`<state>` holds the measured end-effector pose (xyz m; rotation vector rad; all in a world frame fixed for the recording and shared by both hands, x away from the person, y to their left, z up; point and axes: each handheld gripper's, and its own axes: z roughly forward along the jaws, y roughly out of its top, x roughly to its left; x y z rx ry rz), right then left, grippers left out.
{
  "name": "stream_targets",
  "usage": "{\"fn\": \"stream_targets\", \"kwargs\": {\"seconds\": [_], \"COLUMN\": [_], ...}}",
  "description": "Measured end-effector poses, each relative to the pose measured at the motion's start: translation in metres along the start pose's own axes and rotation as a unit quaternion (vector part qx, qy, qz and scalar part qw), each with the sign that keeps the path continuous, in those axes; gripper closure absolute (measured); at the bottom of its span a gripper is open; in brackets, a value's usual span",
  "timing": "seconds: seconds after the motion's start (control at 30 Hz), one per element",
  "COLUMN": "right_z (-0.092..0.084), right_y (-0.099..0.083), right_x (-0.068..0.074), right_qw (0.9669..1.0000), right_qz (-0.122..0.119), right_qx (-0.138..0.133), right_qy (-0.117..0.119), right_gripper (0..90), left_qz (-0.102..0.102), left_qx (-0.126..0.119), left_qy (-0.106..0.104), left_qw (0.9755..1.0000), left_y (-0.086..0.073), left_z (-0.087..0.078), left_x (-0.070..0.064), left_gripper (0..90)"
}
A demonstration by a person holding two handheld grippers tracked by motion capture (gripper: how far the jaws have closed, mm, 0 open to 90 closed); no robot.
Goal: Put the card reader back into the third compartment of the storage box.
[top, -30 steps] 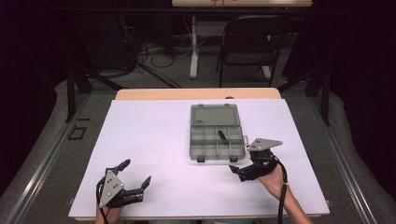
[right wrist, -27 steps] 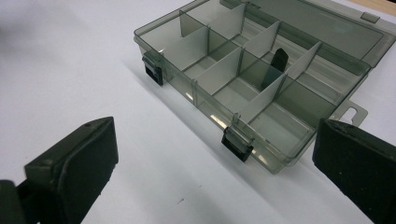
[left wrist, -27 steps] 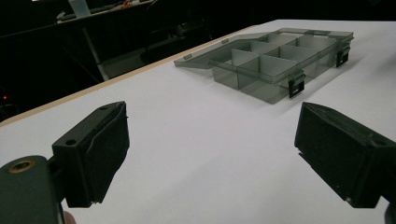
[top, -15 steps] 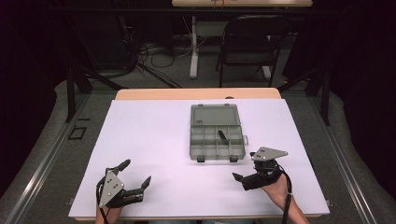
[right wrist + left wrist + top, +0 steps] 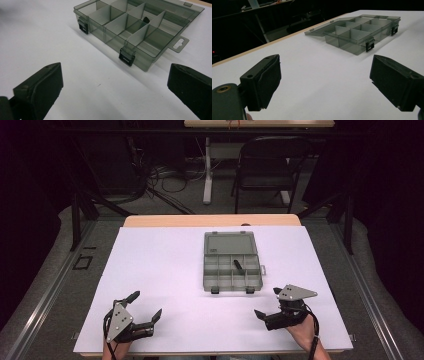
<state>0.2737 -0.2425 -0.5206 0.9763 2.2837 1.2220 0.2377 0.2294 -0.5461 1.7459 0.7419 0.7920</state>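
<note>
Smoky grey translucent plastic: organiser box (image 5: 233, 268), lid folded flat open toward the far side, standing mid-table on the white table cover (image 5: 165, 270), slightly right of centre in the high view; one small dark item (image 5: 239, 265) lies in a compartment of the far row. Left gripper (image 5: 148, 307), near front-left corner of the table, jaws spread wide, holding nothing, well apart from the box. Right gripper (image 5: 268, 303), near front-right, jaws likewise spread and empty, near the box's front right corner but not touching it. Black folding chair (image 5: 265, 167) and cables on the floor beyond the table

Left gripper view: left gripper (image 5: 325, 82) jaws far apart with bare white cover between them; organiser box (image 5: 359, 32) upper right, well ahead, two black latches facing the camera, lid lying flat behind

Right gripper view: right gripper (image 5: 115, 86) jaws wide, nothing between them; organiser box (image 5: 130, 30) close ahead, dividers upright, two black latches on the near wall, hang tab at the right end, dark item (image 5: 146, 19) partly hidden behind a divider
</note>
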Motion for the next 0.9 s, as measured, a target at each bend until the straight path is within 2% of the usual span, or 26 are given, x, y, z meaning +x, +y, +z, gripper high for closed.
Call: {"fn": "stream_targets", "kwargs": {"seconds": [0.33,0.63,0.9], "right_z": [-0.011,-0.02,-0.023], "right_y": [-0.016,-0.028,-0.031], "right_x": [0.003,0.008,0.006], "right_qw": [0.9996,0.9985,0.9976], "right_qz": [0.005,-0.003,0.003], "right_qx": [-0.024,-0.048,-0.066], "right_qy": [-0.011,-0.026,-0.021], "right_gripper": [0.0,0.0,0.0], "left_qz": [0.001,0.0,-0.001], "left_qx": [0.001,0.005,0.005], "left_qy": [-0.001,-0.003,-0.002], "left_qw": [1.0,1.0,1.0], "left_y": [0.0,-0.001,-0.001], "left_z": [0.0,0.001,0.0], "left_x": [0.0,0.0,0.001], "left_gripper": [10.3,10.3,10.3]}}
